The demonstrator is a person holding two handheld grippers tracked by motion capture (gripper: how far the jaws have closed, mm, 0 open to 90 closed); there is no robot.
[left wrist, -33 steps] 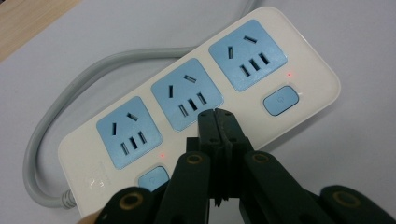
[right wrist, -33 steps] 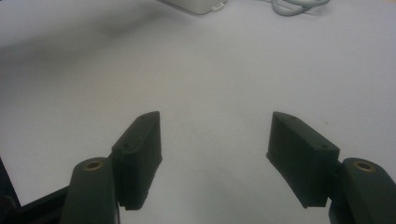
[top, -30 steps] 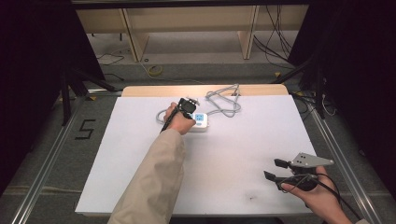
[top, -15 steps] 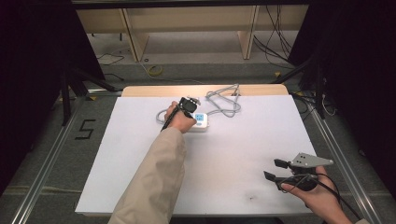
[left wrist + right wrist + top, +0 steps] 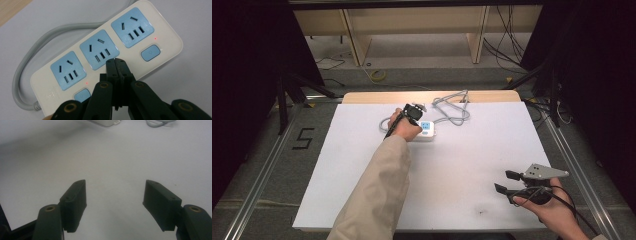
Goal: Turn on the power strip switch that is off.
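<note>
A white power strip lies at the far middle of the white-topped counter, its grey cable looping away toward the bare wooden strip at the counter's back edge. The left claw, held by a hand on a beige-sleeved arm reaching forward from the near edge, sits over the strip's left end.

In the left gripper view, that left claw is clenched, its two black jaws pressed together with nothing between them, the tips poised at the strip's front edge just below the middle of three blue socket panels. A blue switch button sits to the right of the tips, another is half hidden to their left, and small red lights glow beside the sockets. Whether the tips touch the casing cannot be told.

The right claw rests at the counter's near right corner, well apart from the strip, in the person's right hand. In the right gripper view its jaws stand released and wide apart over bare white surface, the right claw holding nothing; a corner of the strip shows at the top edge.
</note>
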